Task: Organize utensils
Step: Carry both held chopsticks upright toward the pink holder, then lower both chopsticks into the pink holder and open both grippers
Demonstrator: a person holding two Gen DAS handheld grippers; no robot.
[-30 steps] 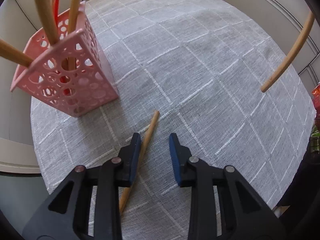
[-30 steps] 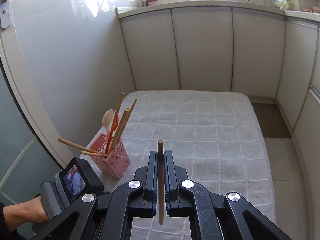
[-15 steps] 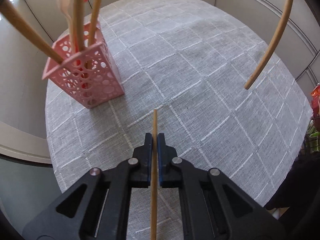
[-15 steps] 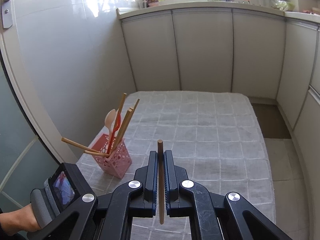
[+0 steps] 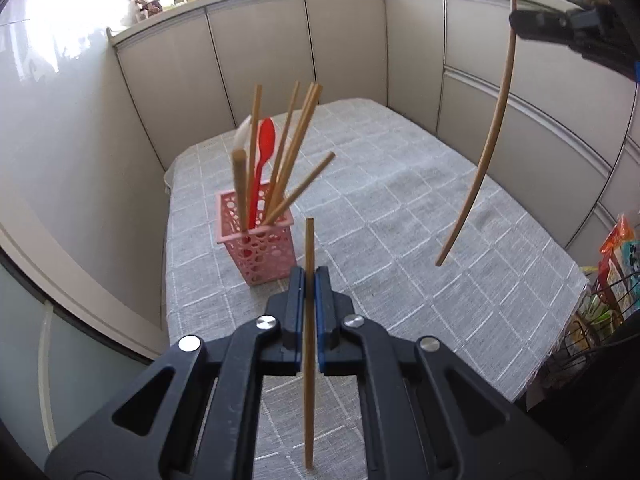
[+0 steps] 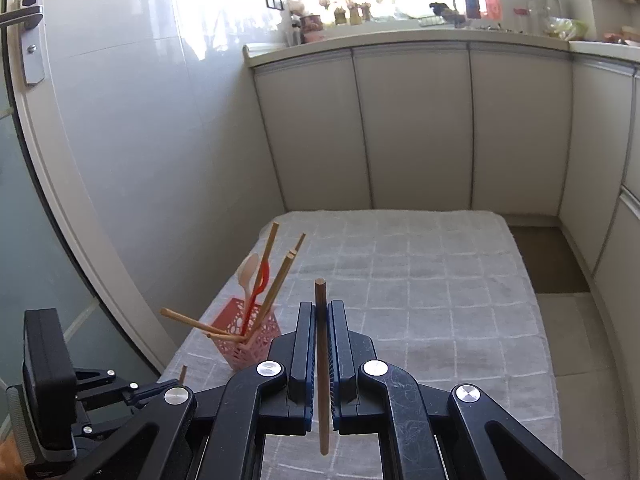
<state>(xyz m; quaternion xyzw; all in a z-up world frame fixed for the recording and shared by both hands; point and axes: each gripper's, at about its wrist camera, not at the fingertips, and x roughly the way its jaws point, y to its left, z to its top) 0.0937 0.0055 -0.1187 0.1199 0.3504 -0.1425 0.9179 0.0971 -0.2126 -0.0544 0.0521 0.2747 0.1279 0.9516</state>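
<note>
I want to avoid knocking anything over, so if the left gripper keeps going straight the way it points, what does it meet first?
Probably the pink utensil holder, just ahead and slightly left of the left gripper, which holds a chopstick. Depth is uncertain; it might pass beside it onto the tablecloth.

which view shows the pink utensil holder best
The left wrist view. There the pink utensil holder stands near the middle, with its open top, perforated walls and the chopsticks and red spoon inside all clear. In the right wrist view the holder is smaller, low on the left, its base partly hidden behind the right gripper.
</note>
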